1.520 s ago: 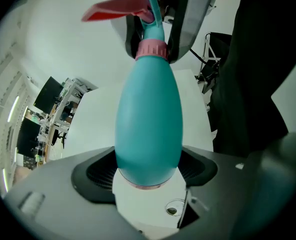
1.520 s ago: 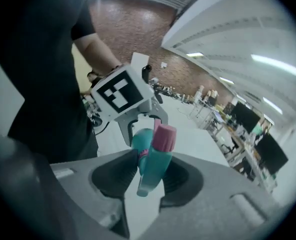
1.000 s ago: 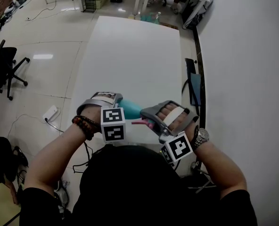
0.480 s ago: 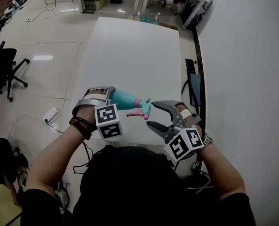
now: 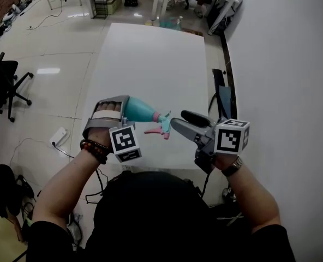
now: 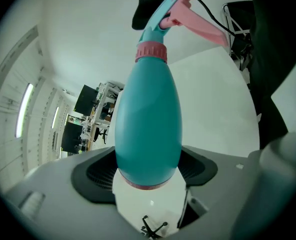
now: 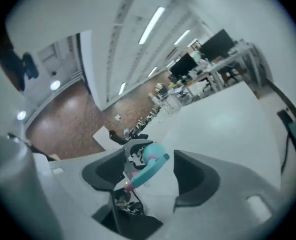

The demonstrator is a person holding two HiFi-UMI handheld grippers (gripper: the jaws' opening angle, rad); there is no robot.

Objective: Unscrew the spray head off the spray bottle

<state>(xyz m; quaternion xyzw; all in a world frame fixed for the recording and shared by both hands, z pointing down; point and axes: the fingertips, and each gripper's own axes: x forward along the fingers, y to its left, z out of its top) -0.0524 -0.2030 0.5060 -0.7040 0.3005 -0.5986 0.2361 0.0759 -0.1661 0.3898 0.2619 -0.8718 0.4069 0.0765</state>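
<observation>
A teal spray bottle (image 5: 138, 111) lies almost level above the white table (image 5: 150, 53), and my left gripper (image 5: 123, 112) is shut on its fat lower end. In the left gripper view the bottle (image 6: 148, 119) rises from between the pads to a pink collar (image 6: 150, 51) and a pink trigger (image 6: 200, 25). The spray head (image 5: 162, 125) points right, towards my right gripper (image 5: 179, 120). That gripper is open; its jaws have just been opening and nothing sits between the pads. In the right gripper view the spray head (image 7: 149, 165) shows in the gap, beyond the gripper (image 7: 149, 178).
The table runs away from me, with a white wall (image 5: 281, 64) close on its right. A black chair back (image 5: 221, 97) stands at the table's right edge. An office chair (image 5: 3, 83) and a power strip (image 5: 58, 131) are on the floor at the left.
My right gripper has let go of the spray head, opened wide, rolled over and drawn back to the right. The left gripper has lifted the bottle slightly and tilted it.
</observation>
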